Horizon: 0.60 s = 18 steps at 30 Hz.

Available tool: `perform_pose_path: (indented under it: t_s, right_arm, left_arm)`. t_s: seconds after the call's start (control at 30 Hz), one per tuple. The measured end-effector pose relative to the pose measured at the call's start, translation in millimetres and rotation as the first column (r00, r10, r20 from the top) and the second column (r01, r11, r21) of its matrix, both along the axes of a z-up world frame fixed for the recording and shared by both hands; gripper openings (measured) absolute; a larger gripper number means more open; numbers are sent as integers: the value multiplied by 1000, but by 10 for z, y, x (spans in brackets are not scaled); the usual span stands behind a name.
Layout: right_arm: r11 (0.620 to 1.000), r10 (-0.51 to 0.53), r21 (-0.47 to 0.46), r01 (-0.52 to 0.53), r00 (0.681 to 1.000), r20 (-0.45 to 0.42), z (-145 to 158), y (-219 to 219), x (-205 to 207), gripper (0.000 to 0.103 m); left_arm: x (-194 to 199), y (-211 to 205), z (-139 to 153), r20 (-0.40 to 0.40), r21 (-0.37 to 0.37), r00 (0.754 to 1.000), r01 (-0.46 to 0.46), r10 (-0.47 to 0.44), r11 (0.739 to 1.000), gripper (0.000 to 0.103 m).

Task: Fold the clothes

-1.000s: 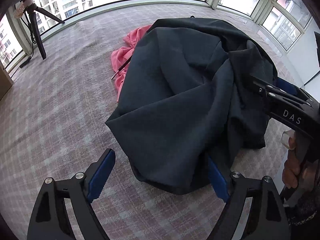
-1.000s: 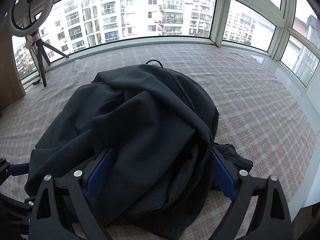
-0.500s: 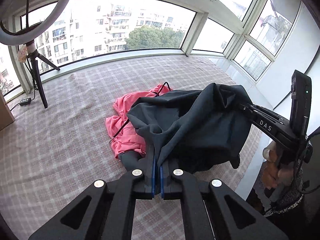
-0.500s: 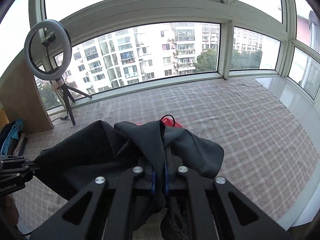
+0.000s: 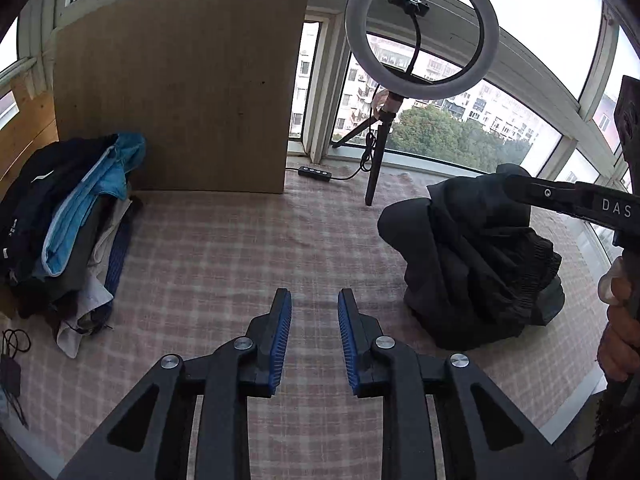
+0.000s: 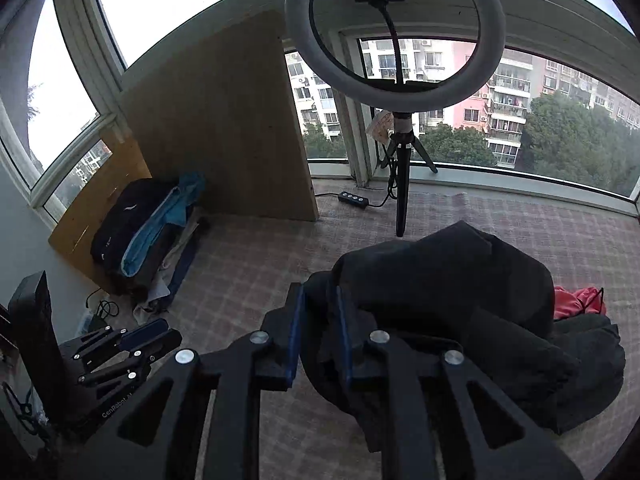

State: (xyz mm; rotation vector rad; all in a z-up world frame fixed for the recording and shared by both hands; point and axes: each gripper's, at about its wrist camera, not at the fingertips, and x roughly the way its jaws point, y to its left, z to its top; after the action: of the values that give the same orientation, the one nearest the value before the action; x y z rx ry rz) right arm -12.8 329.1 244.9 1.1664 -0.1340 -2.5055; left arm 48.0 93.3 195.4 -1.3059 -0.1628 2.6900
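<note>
Checked cloth (image 5: 248, 256) is covering the whole wide sill beneath curved windows. One dark garment (image 6: 452, 312) is bunching there, its fabric lying between the right gripper (image 6: 320, 320) fingers (narrowly parted; a firm pinch I cannot tell). One left gripper (image 5: 314, 320) is hovering empty, fingers spread. One clothes pile (image 5: 72, 216) is sitting beside a wooden board (image 5: 180, 92); one ring light (image 5: 420, 28) is standing behind; one pink garment (image 6: 576, 302) is peeking out.
</note>
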Motion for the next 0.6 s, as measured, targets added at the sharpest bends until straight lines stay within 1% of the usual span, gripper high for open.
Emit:
perform_pose_path:
  t_s: [0.07, 0.1, 0.13, 0.17, 0.23, 0.27, 0.3, 0.33, 0.43, 0.5, 0.53, 0.57, 0.6]
  right_arm:
    - [999, -34, 39, 37, 996, -81, 81, 117, 147, 24]
    - [997, -50, 57, 57, 991, -122, 122, 176, 220, 36]
    - [994, -64, 74, 77, 984, -163, 162, 235, 294, 51]
    - [989, -110, 81, 125, 979, -172, 158, 440, 350, 56]
    - [971, -200, 93, 220, 961, -189, 150, 850, 462, 57]
    - [960, -242, 96, 262, 953, -184, 103, 1027, 505, 57]
    - [947, -289, 92, 307, 943, -166, 58, 1274, 529, 57]
    - [938, -324, 83, 337, 936, -141, -22, 1474, 570, 57]
    - [900, -429, 60, 431, 902, -53, -281, 2100, 723, 57]
    - [868, -495, 53, 494, 869, -6, -458, 2442, 836, 57]
    - [856, -515, 48, 514, 857, 8, -521, 2577, 888, 57]
    - [844, -536, 44, 535, 844, 21, -585, 2712, 939, 57]
    - [834, -551, 39, 550, 834, 29, -638, 2819, 979, 57]
  left_arm:
    - [-7, -102, -86, -6, -11, 1000, 0, 0, 1000, 22]
    - [-9, -98, -127, 5, 1, 1000, 9, -9, 1000, 23]
    - [-10, -40, -166, 29, 28, 999, 27, -27, 999, 25]
    - [-10, 18, -204, 52, 56, 998, 44, -46, 997, 30]
    - [-101, 214, -320, 92, 100, 991, 88, -97, 991, 34]
    - [-164, 350, -390, 110, 108, 986, 114, -126, 988, 38]
    - [-230, 510, -466, 128, 106, 980, 142, -155, 984, 42]
    - [-295, 671, -543, 146, 104, 972, 170, -185, 980, 44]
    - [-483, 1145, -756, 205, 110, 947, 230, -249, 967, 45]
    - [-554, 1498, -821, 214, 127, 925, 293, -314, 948, 45]
    - [-578, 1701, -847, 213, 132, 908, 339, -360, 932, 45]
    - [-601, 1908, -875, 215, 129, 890, 382, -402, 915, 48]
    - [-637, 2100, -925, 226, 113, 876, 412, -427, 904, 54]
